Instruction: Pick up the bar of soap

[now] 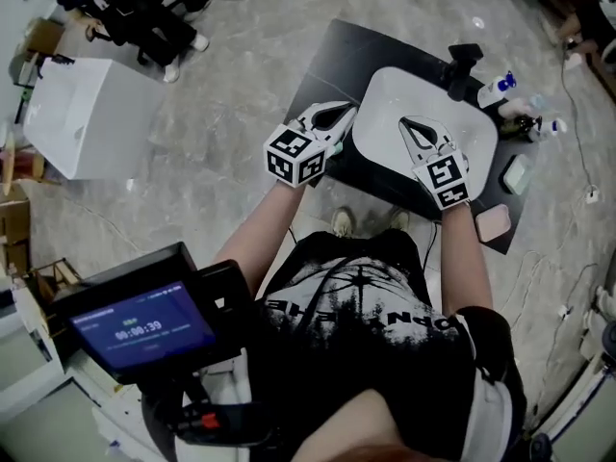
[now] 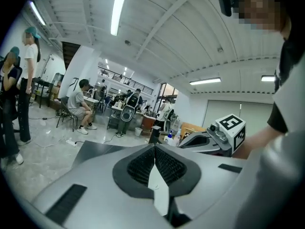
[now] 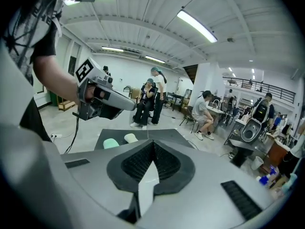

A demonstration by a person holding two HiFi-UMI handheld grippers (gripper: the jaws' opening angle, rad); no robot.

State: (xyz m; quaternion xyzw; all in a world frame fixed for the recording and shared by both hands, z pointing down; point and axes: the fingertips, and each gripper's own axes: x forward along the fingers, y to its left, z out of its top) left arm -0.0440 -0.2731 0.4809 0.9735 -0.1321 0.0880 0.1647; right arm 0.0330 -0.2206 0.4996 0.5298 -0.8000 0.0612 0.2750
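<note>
Soap bars two, green [image 1: 517,173] and pink [image 1: 495,222], basin [image 1: 385,99] one; left gripper [image 1: 351,108], right gripper [image 1: 405,122], fingers together, empty

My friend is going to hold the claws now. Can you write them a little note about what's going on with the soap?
Left claw: shut, holding nothing, in the air beside the white sink.
Right claw: shut, holding nothing, above the sink.
Soap: a green bar and a pink bar lie on the black table, to the right of the sink. Neither claw touches them.
Done: nothing picked up yet.
Left: open a claw, reach a bar, grip it, lift.
</note>
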